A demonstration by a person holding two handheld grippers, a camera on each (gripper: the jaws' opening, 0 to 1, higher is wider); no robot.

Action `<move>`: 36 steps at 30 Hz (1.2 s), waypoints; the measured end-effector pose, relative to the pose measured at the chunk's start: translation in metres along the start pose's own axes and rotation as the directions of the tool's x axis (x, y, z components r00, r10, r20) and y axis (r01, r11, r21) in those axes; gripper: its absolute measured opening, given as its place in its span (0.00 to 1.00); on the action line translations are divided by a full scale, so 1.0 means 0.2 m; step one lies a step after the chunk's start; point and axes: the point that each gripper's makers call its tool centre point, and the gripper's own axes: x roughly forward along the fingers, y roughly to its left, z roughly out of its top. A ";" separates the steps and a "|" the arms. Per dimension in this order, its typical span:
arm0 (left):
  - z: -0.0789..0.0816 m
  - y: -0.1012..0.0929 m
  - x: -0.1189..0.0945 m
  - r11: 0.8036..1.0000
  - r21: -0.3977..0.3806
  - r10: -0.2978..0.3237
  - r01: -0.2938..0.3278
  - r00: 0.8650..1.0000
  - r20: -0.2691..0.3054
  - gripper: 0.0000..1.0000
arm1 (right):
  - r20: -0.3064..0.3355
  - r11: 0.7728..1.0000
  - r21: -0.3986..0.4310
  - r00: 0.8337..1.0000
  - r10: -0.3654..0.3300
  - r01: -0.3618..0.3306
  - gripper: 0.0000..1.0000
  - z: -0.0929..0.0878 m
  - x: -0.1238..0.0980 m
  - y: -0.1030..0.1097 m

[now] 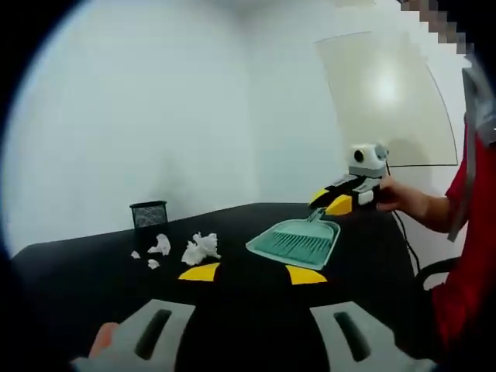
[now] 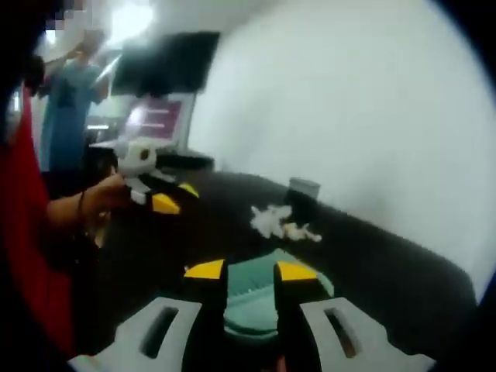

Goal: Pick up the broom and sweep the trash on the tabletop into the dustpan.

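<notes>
Gaping left tool (image 1: 252, 273) faces trash (image 1: 200, 248); right tool (image 2: 249, 270) straddles dustpan (image 2: 260, 302), grip uncertain.

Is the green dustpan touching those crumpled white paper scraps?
Apart. In the left gripper view, bare black tabletop separates the dustpan from the paper scraps.

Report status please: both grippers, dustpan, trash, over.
Left gripper open, empty. Right gripper closing around dustpan handle, grip unclear. Paper trash beside dustpan, unswept. Black cup behind trash.

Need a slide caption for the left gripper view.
Open left gripper faces teal dustpan and paper scraps on black table.
</notes>
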 end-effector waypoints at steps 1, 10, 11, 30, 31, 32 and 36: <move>0.00 0.00 0.00 1.000 0.000 0.001 -0.001 1.000 0.002 0.29 | -0.030 1.000 -0.010 1.000 0.003 -0.003 0.26 -0.01 0.02 -0.01; 0.01 0.01 0.00 1.000 0.004 -0.001 0.001 1.000 0.010 0.29 | -0.328 0.990 -0.021 0.937 0.124 -0.138 0.21 -0.08 0.24 0.00; 0.01 0.01 0.00 1.000 0.004 -0.003 0.002 1.000 0.012 0.29 | -0.365 0.988 -0.041 0.923 0.124 -0.149 0.21 -0.10 0.26 0.00; 0.02 -0.01 0.02 1.000 0.012 -0.025 0.025 0.999 0.022 0.29 | -0.613 0.925 0.002 0.731 0.301 -0.379 0.15 -0.23 0.37 0.01; 0.02 -0.01 0.02 1.000 0.015 -0.026 0.026 0.999 0.019 0.29 | -0.614 0.927 0.022 0.727 0.308 -0.374 0.13 -0.23 0.37 0.01; 0.02 -0.02 0.02 1.000 0.017 -0.027 0.026 0.999 0.017 0.29 | -0.608 0.931 0.031 0.732 0.307 -0.364 0.11 -0.23 0.38 0.01; 0.02 -0.02 0.02 1.000 0.011 -0.022 0.022 1.000 0.017 0.28 | -0.577 0.932 0.046 0.752 0.318 -0.359 0.07 -0.21 0.37 0.02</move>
